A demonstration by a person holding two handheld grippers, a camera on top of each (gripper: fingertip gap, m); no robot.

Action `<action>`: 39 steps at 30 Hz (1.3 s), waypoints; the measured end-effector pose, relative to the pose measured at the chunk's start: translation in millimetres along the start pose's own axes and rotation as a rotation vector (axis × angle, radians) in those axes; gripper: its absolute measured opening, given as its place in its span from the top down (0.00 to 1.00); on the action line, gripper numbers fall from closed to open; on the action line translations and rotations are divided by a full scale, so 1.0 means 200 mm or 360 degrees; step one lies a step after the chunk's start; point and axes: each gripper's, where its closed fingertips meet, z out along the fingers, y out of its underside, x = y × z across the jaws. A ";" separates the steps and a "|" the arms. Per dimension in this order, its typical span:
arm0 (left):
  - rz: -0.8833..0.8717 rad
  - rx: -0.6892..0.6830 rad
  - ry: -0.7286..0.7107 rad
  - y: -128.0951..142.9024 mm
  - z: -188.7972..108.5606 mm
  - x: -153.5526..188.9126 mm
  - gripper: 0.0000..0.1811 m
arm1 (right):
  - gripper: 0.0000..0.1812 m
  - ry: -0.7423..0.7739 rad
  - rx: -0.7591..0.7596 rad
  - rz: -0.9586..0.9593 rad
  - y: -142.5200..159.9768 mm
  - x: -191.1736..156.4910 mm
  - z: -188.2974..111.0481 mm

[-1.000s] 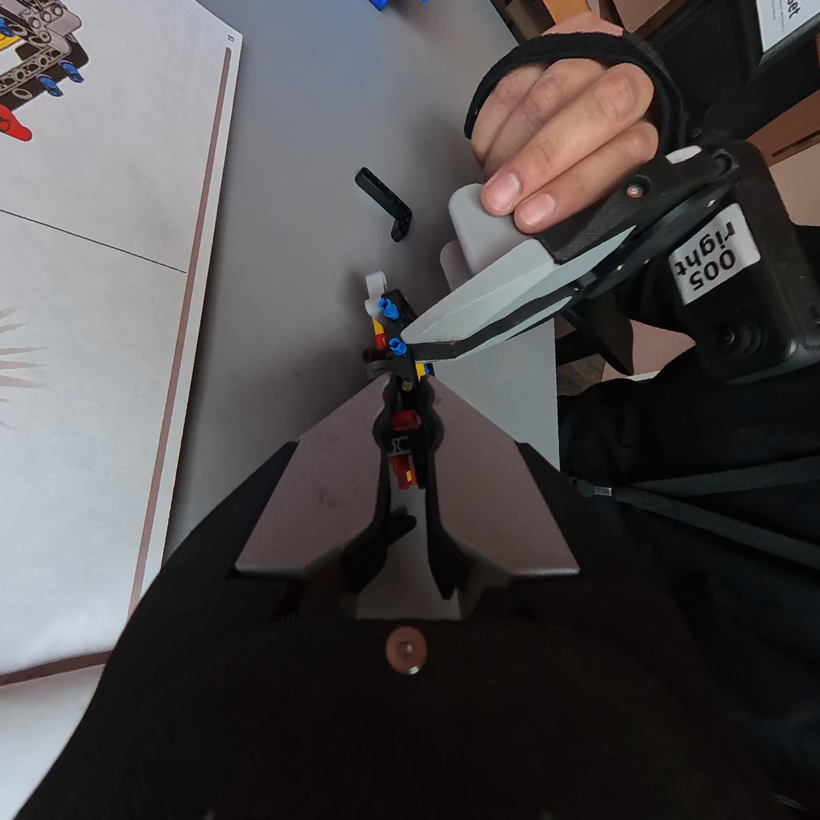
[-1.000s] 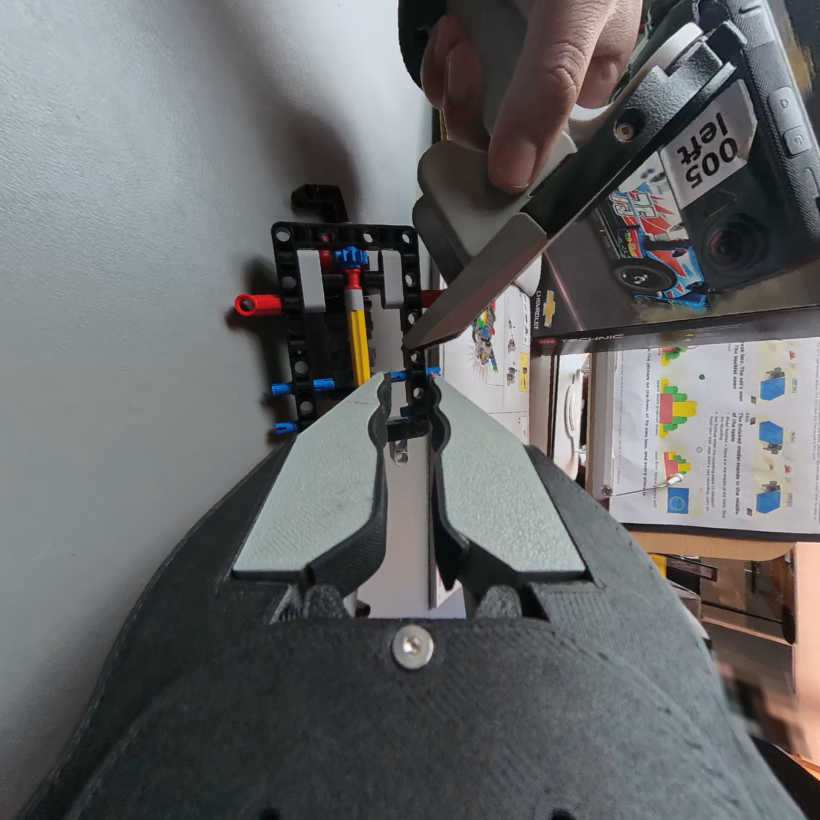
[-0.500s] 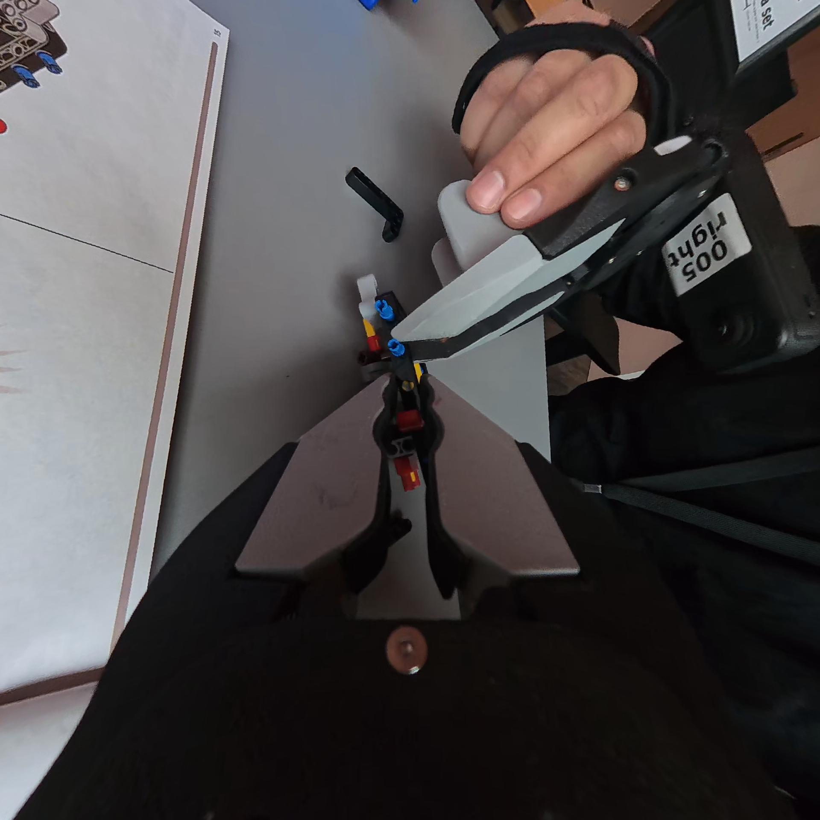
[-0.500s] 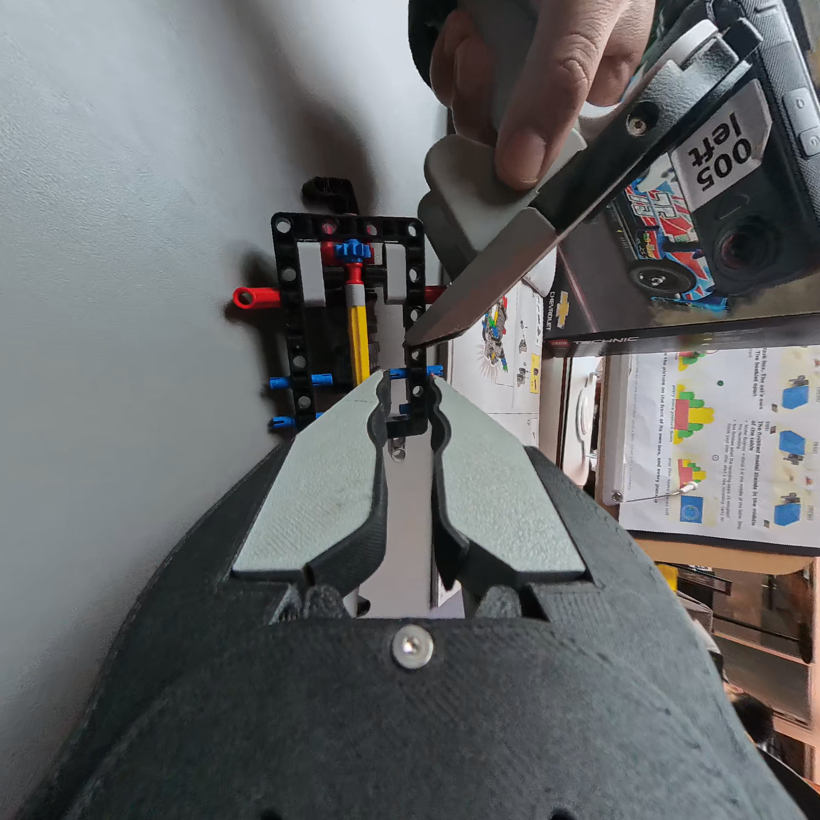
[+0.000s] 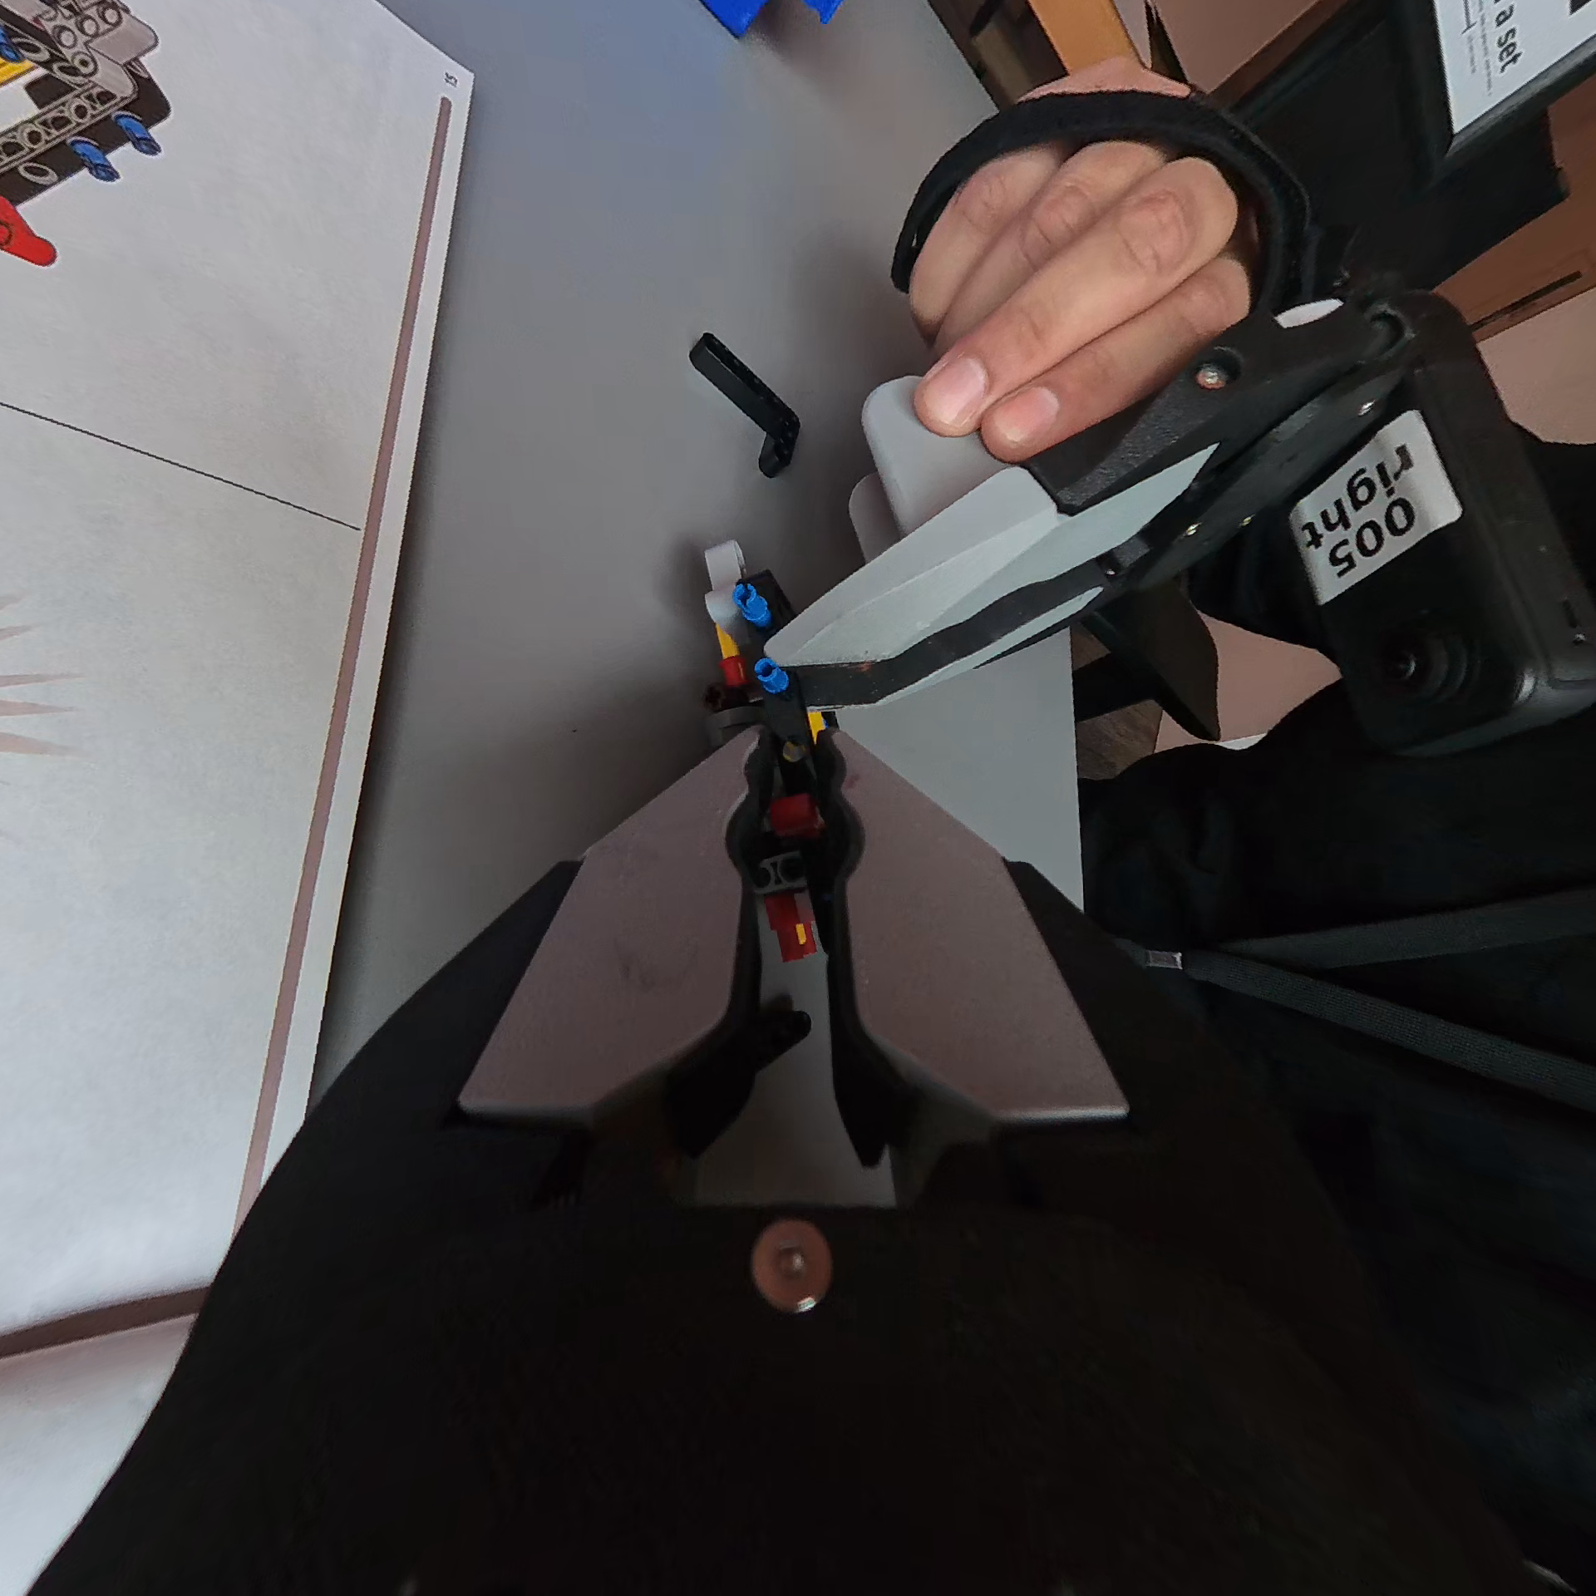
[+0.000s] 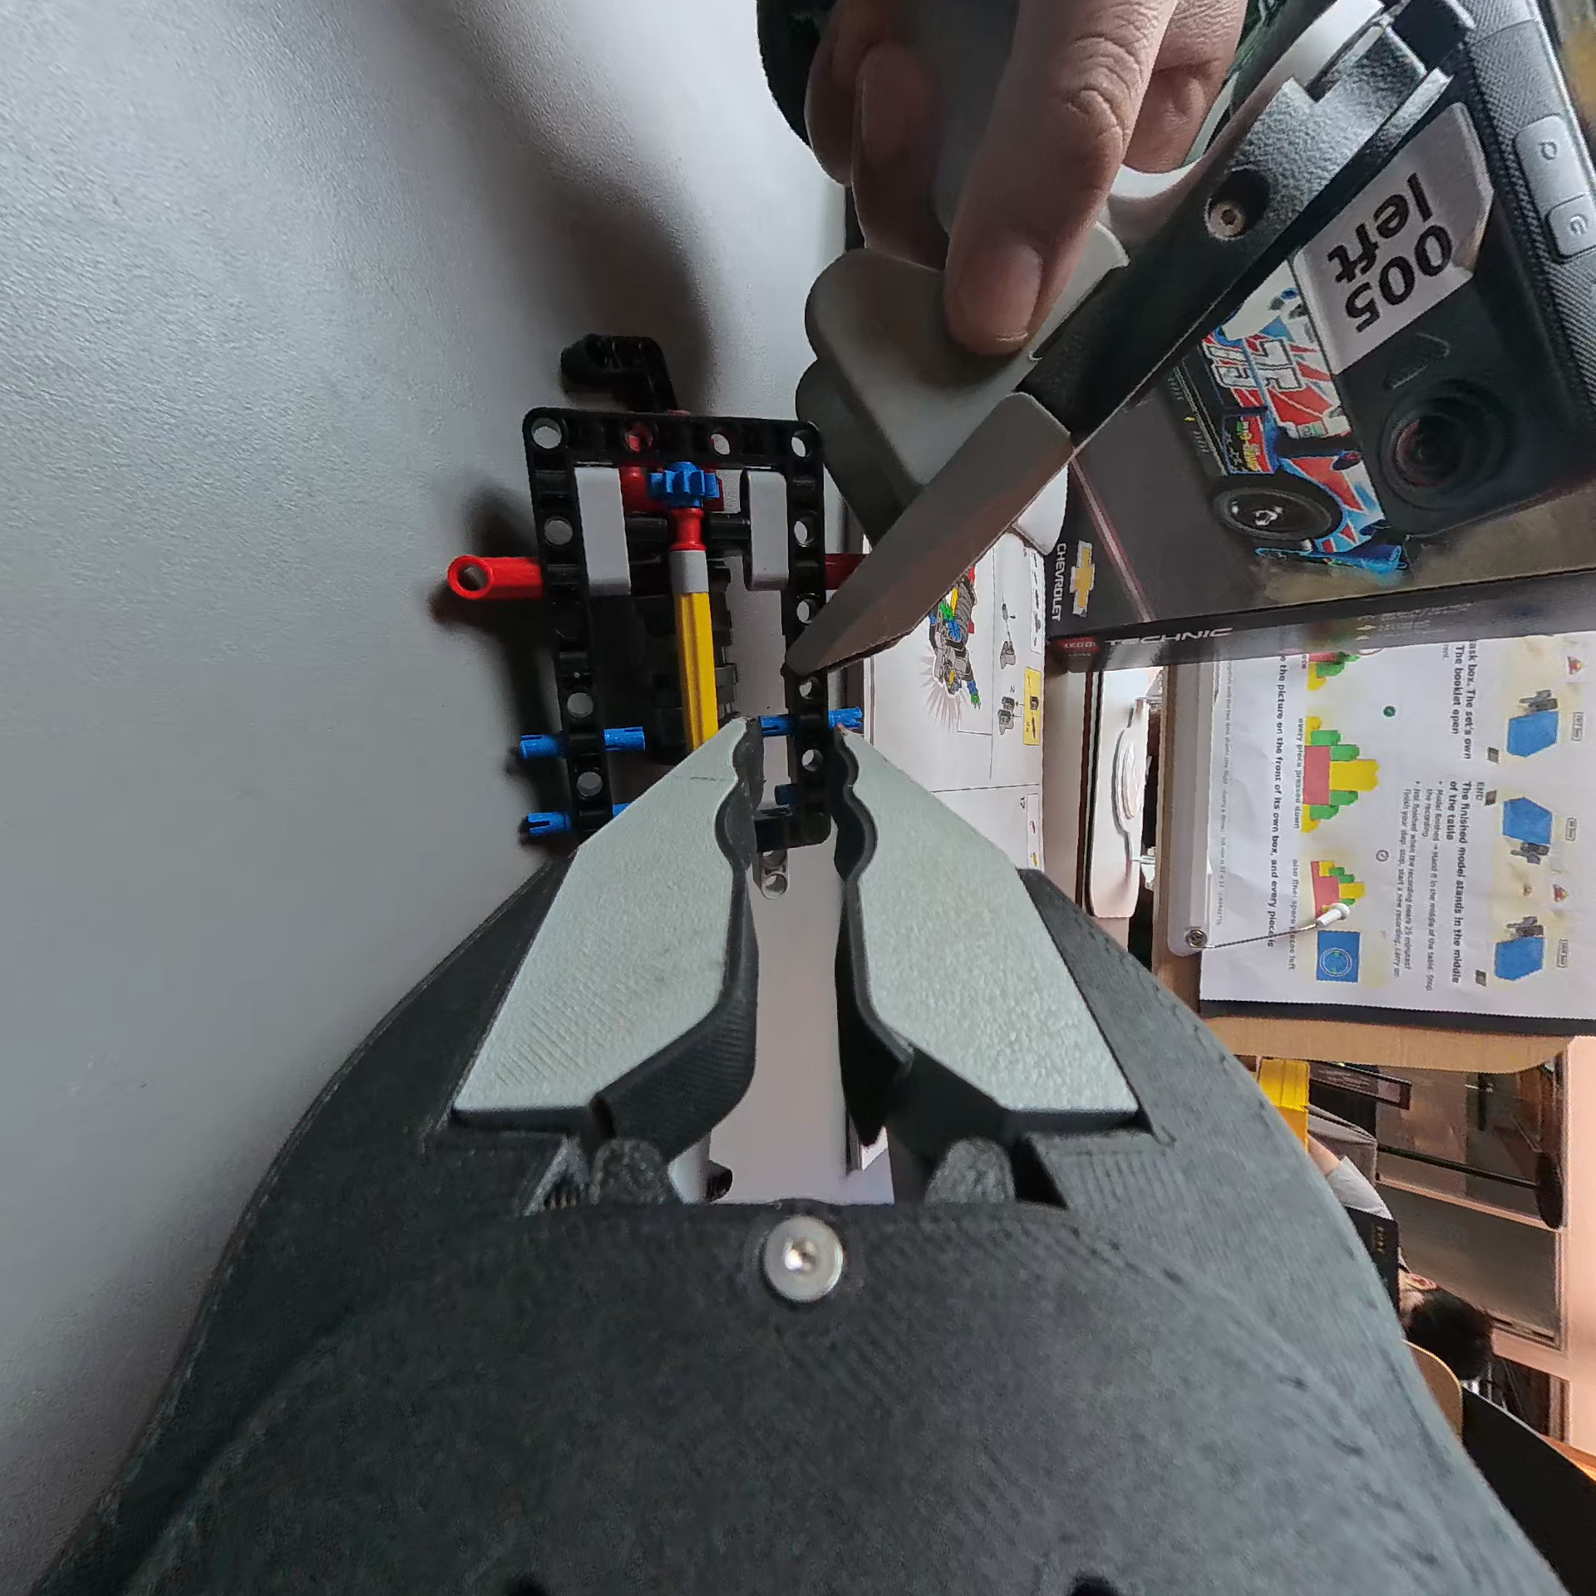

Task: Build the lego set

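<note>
In the left wrist view, the lego frame (image 5: 782, 717) is seen edge-on, clamped between the narrowed jaws of the left gripper (image 5: 790, 751), just beside the right edge of the instruction booklet (image 5: 216, 604) on the grey table (image 5: 604, 259). Blue pins (image 5: 750, 602) stick out of the frame's top edge. The right gripper (image 5: 790, 678) comes in from the side away from the booklet, its tips meeting the frame. A loose black L-shaped beam (image 5: 747, 402) lies beyond the frame, apart from it.

In the right wrist view, the frame (image 6: 682, 622) shows as a black rectangle of holed beams with a yellow axle (image 6: 695, 656), a blue gear (image 6: 684, 482), grey liftarms and a red pin (image 6: 492, 574) jutting from its far side. The right gripper (image 6: 794, 743) is closed narrowly around one long side beam; the left gripper's tip (image 6: 812, 661) touches the same beam.

The frame is judged light, rigid hard plastic, smooth and somewhat slippery. The perimeter beams are the sound places to be gripped; the protruding pins, axle and gear would likely be dislodged under pressure.
</note>
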 end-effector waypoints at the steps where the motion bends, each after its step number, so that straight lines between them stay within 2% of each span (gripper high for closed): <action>1: 0.0000 0.0000 -0.0001 0.00 0.00 0.00 0.96 | 0.93 0.0001 -0.0001 0.0000 0.00 0.00 0.00; 39: -0.0004 -0.0004 -0.0006 0.00 0.00 0.00 0.96 | 0.95 0.0040 -0.0021 -0.0012 0.00 0.02 0.01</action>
